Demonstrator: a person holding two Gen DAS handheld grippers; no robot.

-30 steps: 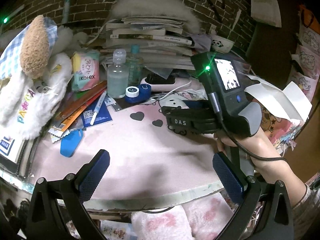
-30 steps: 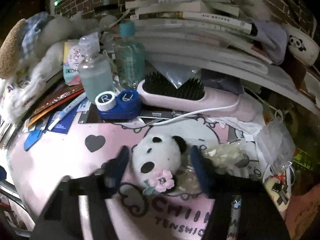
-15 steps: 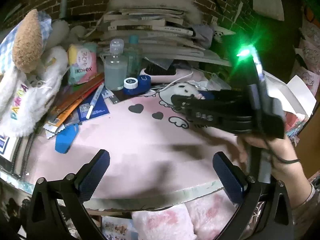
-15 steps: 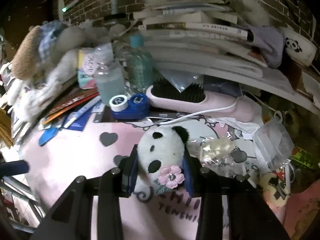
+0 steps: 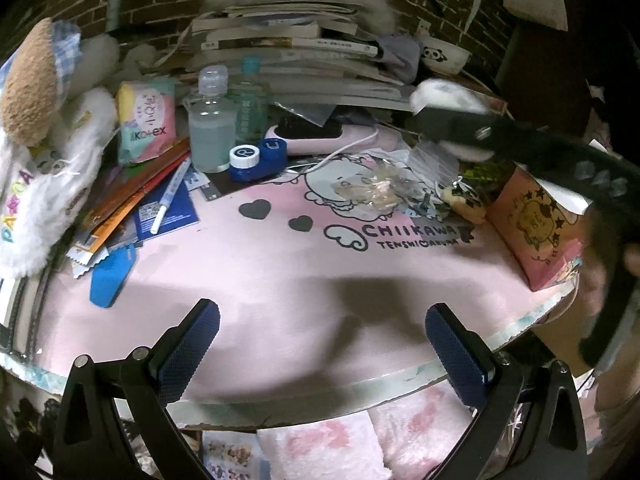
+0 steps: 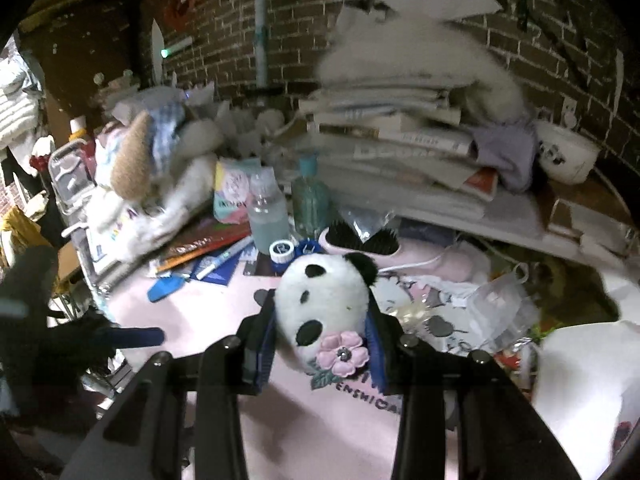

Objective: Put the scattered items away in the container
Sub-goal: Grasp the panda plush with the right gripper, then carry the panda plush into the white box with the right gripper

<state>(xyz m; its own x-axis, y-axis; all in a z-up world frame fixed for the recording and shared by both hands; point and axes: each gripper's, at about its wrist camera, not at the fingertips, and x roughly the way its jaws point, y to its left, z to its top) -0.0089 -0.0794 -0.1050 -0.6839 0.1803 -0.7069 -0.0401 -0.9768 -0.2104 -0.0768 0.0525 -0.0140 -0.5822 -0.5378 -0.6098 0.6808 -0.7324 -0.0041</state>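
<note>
Blue-padded fingers of the right claw [image 6: 320,344] are shown clenched on a plush panda head [image 6: 324,300], which carries a pink fabric flower [image 6: 343,352] below its face; the toy is held clear of the table, above the pink mat [image 5: 304,276]. The left claw [image 5: 320,356] is shown released, nothing between its pads, poised over the near edge of the mat.

Progress is judged to be early: one item is in hand, none is seen deposited. A pink printed box [image 5: 536,232] at the right edge of the mat may be the container, though its opening is not visible and this cannot be confirmed.

Left to be tidied, as far as can be seen: a blue contact lens case [image 5: 258,158], two clear bottles [image 5: 210,120], a pen [image 5: 170,196], a blue clip-like piece [image 5: 110,276], clear plastic wrappers [image 5: 376,192], a pink hairbrush [image 5: 320,136] with its white cord, a tissue pack [image 5: 146,120] and loose booklets.

Behind these, a tall stack of books [image 5: 288,48] is set against a dark brick wall [image 6: 224,40], with a panda-print bowl [image 5: 444,56] to its right and a large white soft toy [image 5: 52,152] at the left. Lighting is dim, and the right-wrist view is blurred.
</note>
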